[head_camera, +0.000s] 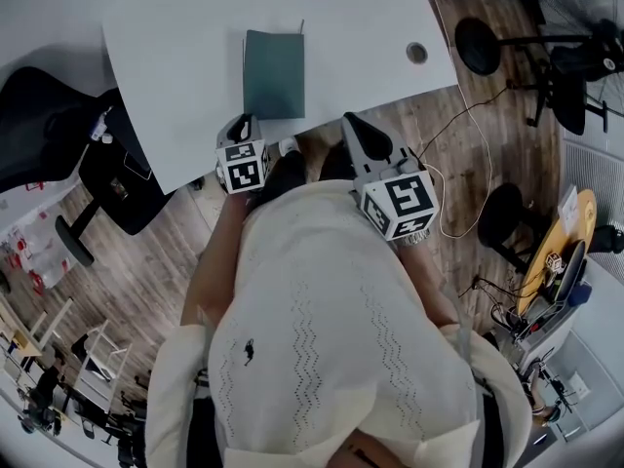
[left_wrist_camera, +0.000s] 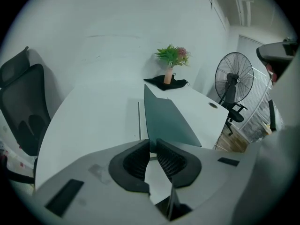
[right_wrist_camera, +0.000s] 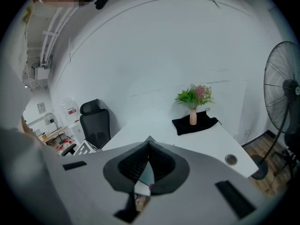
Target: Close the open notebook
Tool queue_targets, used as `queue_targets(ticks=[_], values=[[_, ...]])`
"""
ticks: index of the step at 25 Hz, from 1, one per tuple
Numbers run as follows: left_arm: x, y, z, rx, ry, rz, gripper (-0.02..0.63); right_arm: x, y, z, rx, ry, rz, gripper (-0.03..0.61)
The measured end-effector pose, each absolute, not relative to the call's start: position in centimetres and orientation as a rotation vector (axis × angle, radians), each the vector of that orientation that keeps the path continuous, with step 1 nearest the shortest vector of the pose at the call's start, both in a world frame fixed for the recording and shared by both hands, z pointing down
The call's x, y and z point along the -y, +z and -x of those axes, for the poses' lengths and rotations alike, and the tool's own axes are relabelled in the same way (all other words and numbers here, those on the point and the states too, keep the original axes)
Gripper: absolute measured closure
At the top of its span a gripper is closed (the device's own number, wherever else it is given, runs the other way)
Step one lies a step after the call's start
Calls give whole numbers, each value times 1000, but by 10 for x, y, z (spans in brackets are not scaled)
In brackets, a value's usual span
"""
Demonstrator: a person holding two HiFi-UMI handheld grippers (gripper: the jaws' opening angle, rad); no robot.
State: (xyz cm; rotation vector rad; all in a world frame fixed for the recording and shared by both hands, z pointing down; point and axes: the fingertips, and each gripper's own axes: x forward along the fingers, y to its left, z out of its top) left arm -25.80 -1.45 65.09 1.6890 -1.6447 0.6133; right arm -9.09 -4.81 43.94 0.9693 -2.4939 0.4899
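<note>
Cream knit sweater [head_camera: 322, 339] fills lower half of head view. Above it, left gripper [head_camera: 244, 123] [left_wrist_camera: 153, 146] at near edge of white table [head_camera: 185, 47], tips just short of teal notebook [head_camera: 274, 73] [left_wrist_camera: 166, 118]; jaws narrowly parted, nothing pinched. Right gripper [head_camera: 349, 120] [right_wrist_camera: 149, 144] to its right at same table edge, jaws together, empty. Notebook upper centre of frame, flat, looks closed, cover up. Pink vase [right_wrist_camera: 193, 116] with greenery on black cloth [right_wrist_camera: 206, 124] at table's far end. Black office chair [head_camera: 39, 125] at left.
</note>
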Motion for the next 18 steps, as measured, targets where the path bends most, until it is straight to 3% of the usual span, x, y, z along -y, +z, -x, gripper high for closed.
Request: queue_targets(ticks=[12, 18], values=[[13, 667, 266, 1645, 641, -1640, 537, 50, 443, 79, 2466, 511, -1015, 577], [10, 672, 270, 1644, 637, -1624, 463, 51, 446, 78, 2460, 521, -1022, 577]])
